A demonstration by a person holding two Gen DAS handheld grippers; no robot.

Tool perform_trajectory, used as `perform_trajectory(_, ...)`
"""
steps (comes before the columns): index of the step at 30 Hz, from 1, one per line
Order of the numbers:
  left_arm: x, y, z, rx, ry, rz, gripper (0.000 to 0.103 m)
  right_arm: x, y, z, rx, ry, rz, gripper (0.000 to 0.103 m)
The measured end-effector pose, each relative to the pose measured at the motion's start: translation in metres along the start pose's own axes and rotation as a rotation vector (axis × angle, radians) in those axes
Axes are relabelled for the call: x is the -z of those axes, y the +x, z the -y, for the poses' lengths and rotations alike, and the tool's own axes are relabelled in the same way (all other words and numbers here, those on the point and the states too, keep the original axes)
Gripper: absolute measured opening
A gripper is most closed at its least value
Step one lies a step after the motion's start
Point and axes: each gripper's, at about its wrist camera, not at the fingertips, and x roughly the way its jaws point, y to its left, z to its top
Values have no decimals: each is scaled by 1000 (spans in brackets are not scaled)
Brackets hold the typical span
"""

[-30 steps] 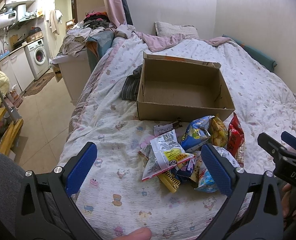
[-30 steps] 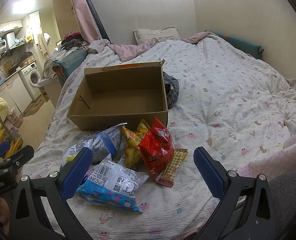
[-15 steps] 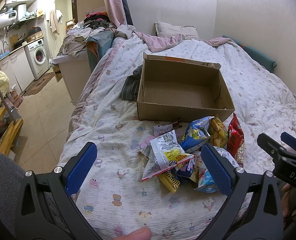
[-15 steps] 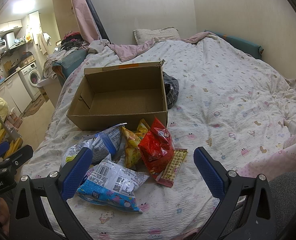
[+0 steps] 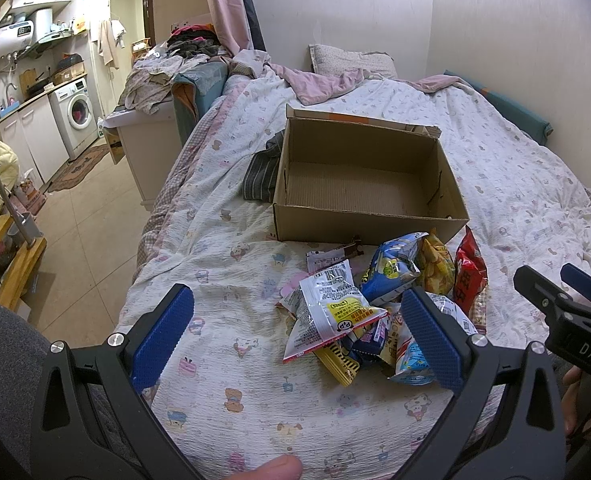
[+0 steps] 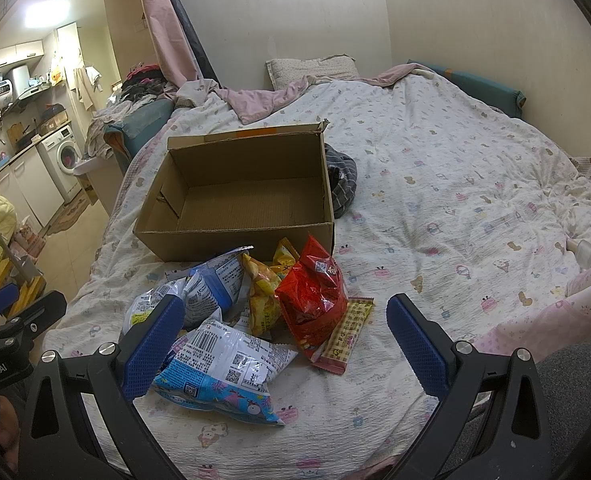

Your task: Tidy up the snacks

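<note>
A person holds two grippers low over a bed [image 6: 455, 184] spread with a cartoon-print quilt. The left gripper [image 5: 297, 330] is spread wide and grasps nothing; a pile of snack packets [image 5: 379, 300] lies just ahead of it, toward its right finger, with a white packet [image 5: 327, 316] on top. The right gripper [image 6: 281, 340] is likewise released and empty, with a red packet [image 6: 315, 300], a yellow packet [image 6: 261, 296] and a blue-and-white packet [image 6: 219, 368] between and ahead of its fingers. Beyond the pile, touching it, stands an open, empty cardboard box [image 6: 235, 236]. A striped cloth [image 6: 341, 188] lies against the box's far side.
</note>
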Motion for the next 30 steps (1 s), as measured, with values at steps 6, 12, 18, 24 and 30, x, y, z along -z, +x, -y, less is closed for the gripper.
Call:
perform_trajectory(6, 0, 0, 0, 0, 1, 0, 103, 0, 1, 0, 0, 1, 1, 103)
perform_trajectory(12, 0, 0, 0, 1, 0, 0, 103, 0, 0, 0, 2, -2, 0, 103)
perform_trajectory(18, 0, 0, 0, -1, 0, -1, 103, 0, 0, 1, 3, 0, -1, 103)
perform_trajectory(24, -3, 1, 2, -3, -1, -19, 103, -1, 0, 2, -7, 9, -16, 103)
perform_trajectory(30, -23, 7, -3, 10, -12, -92, 103, -13, -3, 13, -99, 106, -92, 103)
